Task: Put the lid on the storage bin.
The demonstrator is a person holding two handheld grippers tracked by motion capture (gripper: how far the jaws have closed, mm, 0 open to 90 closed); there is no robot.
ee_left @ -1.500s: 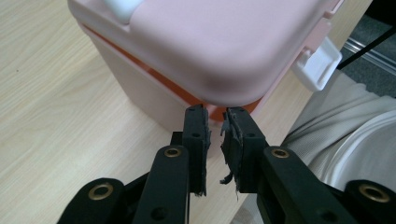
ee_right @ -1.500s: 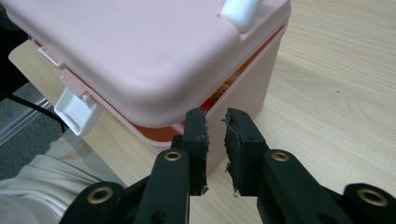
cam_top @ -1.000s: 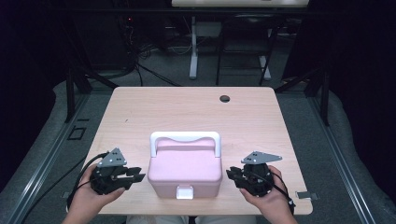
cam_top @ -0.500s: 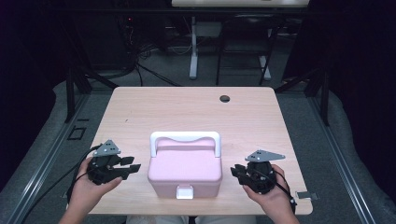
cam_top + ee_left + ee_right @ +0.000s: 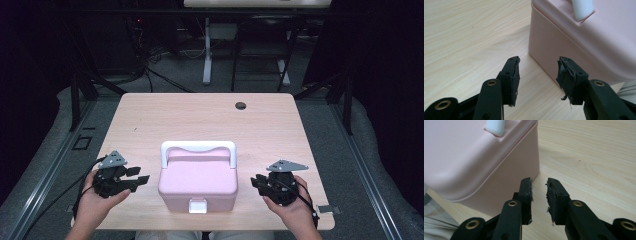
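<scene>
A pink box (image 5: 197,176) with a white handle (image 5: 197,146) and a white front latch (image 5: 197,205) sits shut near the table's front edge. My left gripper (image 5: 136,176) hovers just left of the box, pointing at its side wall (image 5: 564,47). Its jaws (image 5: 537,61) have just been opening and hold nothing. My right gripper (image 5: 256,182) rests right of the box, aimed at its lower corner (image 5: 534,165). Its jaws (image 5: 539,181) stand a narrow gap apart with only bare wood between them.
The light wooden table (image 5: 200,115) has a dark round cable hole (image 5: 241,105) at the back. Dark floor, cables and another desk's legs (image 5: 206,55) lie beyond. Table edges run close outside both hands.
My left gripper has drawn slightly left, away from the box, and its jaws have spread wider. The right gripper has stayed put.
</scene>
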